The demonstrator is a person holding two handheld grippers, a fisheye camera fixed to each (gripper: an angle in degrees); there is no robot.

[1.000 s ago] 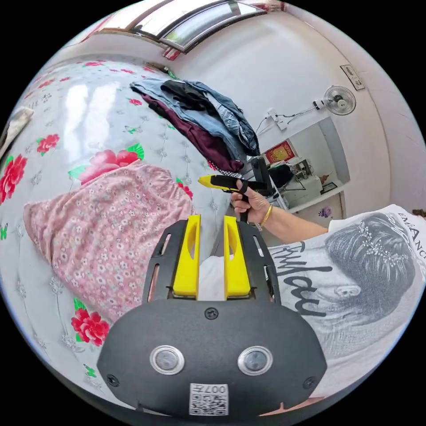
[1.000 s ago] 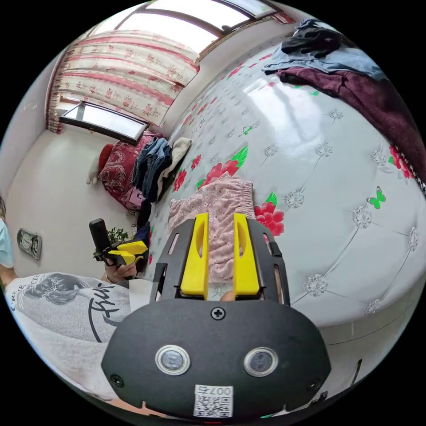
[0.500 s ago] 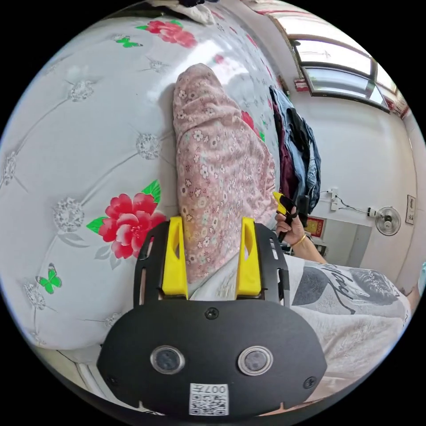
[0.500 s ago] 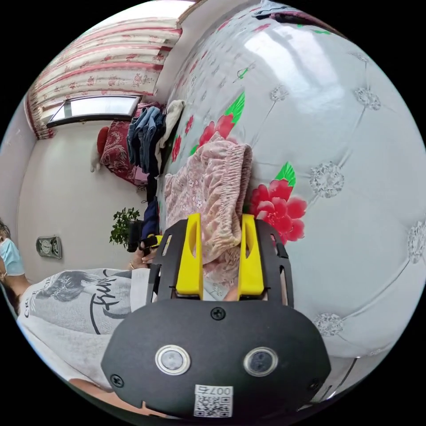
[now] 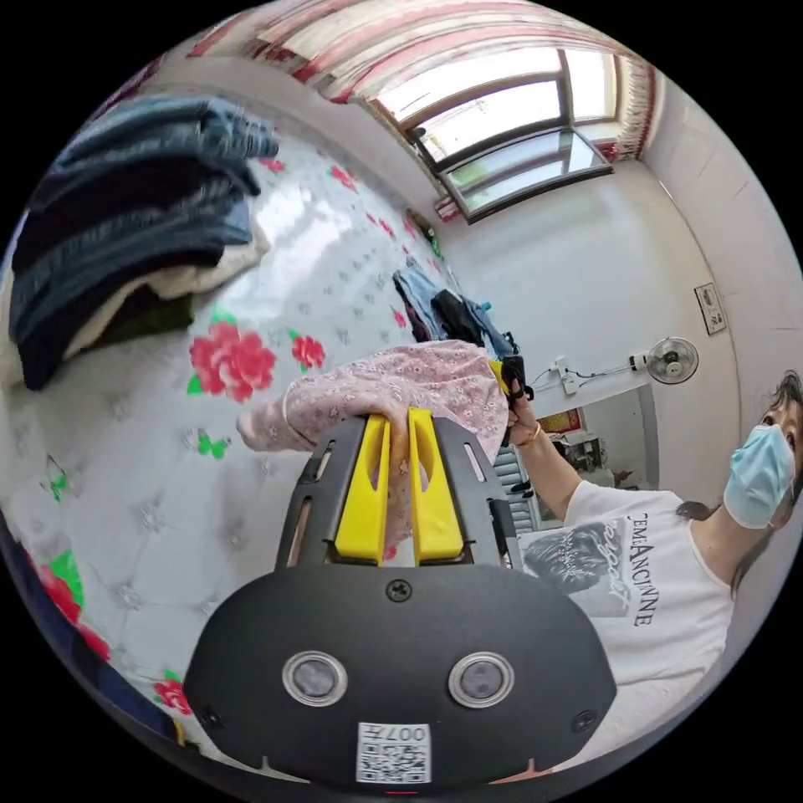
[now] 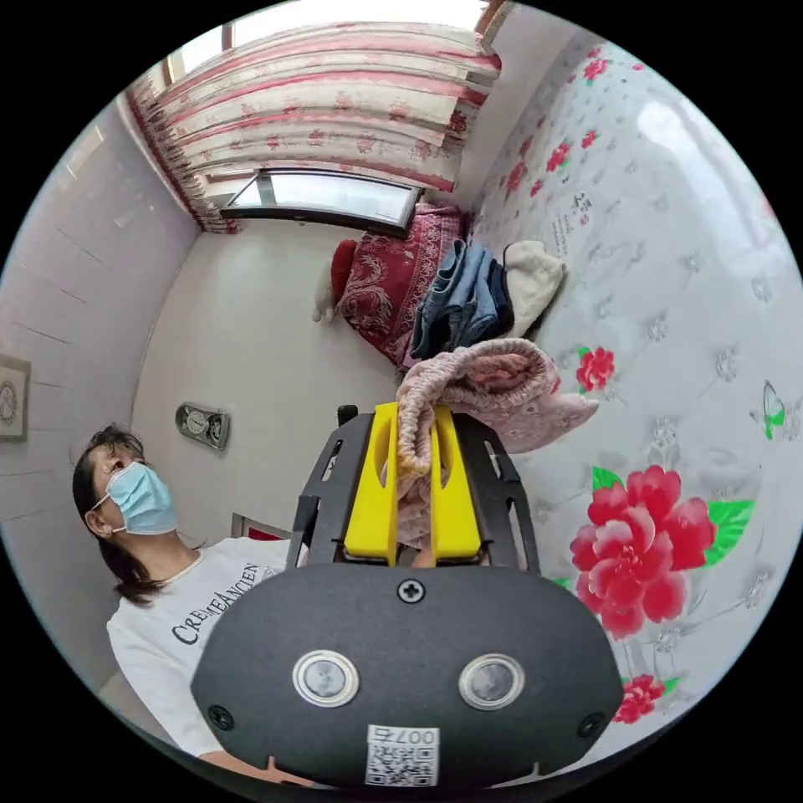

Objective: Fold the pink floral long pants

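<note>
Both the left gripper (image 5: 399, 435) and right gripper (image 6: 415, 427) clamp the pink floral pants (image 5: 393, 393) above the bed (image 5: 150, 468)

- The person's white T-shirt (image 5: 644, 577) is showing printed capital letters, partly readable, something like "CREME ANCIENNE".
- A QR sticker (image 6: 402, 755) on the gripper housing is bearing mirrored digits reading "007".

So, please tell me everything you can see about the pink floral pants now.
The pink floral pants are a folded bundle of thin, soft-looking cloth with small white flowers and a gathered elastic waistband. They are lifted above the flowered bed cover. The left gripper is shut on one end and the right gripper on the waistband end, so the bundle hangs between them.
</note>
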